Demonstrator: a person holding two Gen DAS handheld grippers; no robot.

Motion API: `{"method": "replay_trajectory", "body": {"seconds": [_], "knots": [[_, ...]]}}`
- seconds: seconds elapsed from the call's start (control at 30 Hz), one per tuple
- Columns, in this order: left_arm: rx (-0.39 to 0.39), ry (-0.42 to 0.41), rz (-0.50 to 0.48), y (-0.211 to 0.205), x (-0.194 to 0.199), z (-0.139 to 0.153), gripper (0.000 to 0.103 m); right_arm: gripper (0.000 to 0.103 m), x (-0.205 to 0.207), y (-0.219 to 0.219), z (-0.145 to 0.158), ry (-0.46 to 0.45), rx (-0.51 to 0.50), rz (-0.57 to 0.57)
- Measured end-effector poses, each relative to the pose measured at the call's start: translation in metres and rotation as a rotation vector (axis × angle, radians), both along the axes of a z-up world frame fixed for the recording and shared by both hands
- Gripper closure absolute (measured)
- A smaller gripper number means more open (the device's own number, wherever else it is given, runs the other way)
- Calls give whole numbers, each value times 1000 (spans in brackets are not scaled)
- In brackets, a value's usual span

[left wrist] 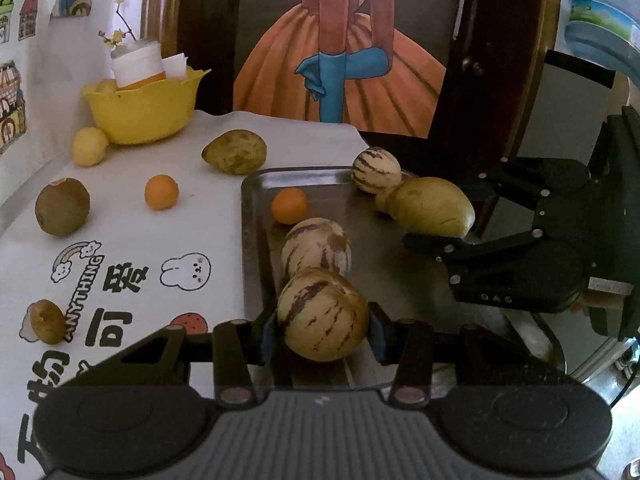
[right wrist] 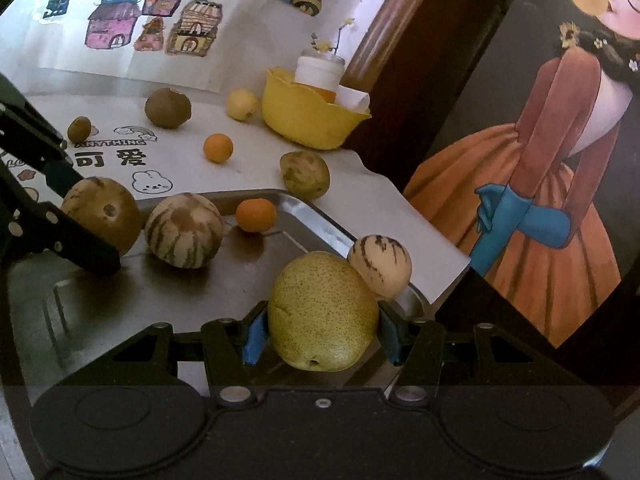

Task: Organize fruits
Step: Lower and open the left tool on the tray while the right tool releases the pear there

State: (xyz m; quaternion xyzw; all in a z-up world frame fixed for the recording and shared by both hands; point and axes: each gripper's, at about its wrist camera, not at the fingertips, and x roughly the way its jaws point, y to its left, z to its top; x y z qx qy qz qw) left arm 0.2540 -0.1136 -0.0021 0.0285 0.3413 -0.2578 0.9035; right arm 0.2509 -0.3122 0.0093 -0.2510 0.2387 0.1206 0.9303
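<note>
My left gripper [left wrist: 322, 334] is shut on a striped cream melon [left wrist: 322, 314] over the near end of the metal tray [left wrist: 256, 240]. My right gripper [right wrist: 322, 334] is shut on a green-yellow pear [right wrist: 322, 312] over the tray's right end [right wrist: 316, 208]; it also shows in the left wrist view [left wrist: 430, 206]. On the tray lie a second striped melon [left wrist: 316, 249], a third one [left wrist: 376, 170] and a small orange [left wrist: 289, 205].
On the white printed cloth [left wrist: 132, 248] lie a small orange [left wrist: 161, 192], a mottled green fruit [left wrist: 235, 151], a brown kiwi-like fruit [left wrist: 62, 207], a yellow lemon [left wrist: 89, 146] and a small brown fruit [left wrist: 47, 320]. A yellow bowl [left wrist: 144, 110] holding a jar stands at the back.
</note>
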Motion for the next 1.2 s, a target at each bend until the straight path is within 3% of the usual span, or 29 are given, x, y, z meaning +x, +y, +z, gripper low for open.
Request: {"method": "replay_trajectory", "body": {"seconds": [0.97, 1.2], "knots": [[5, 18, 2, -4, 1, -2, 52, 45, 5, -2, -6, 32, 39, -1], [12, 9, 8, -4, -1, -1, 51, 39, 2, 0, -5, 27, 39, 4]]}}
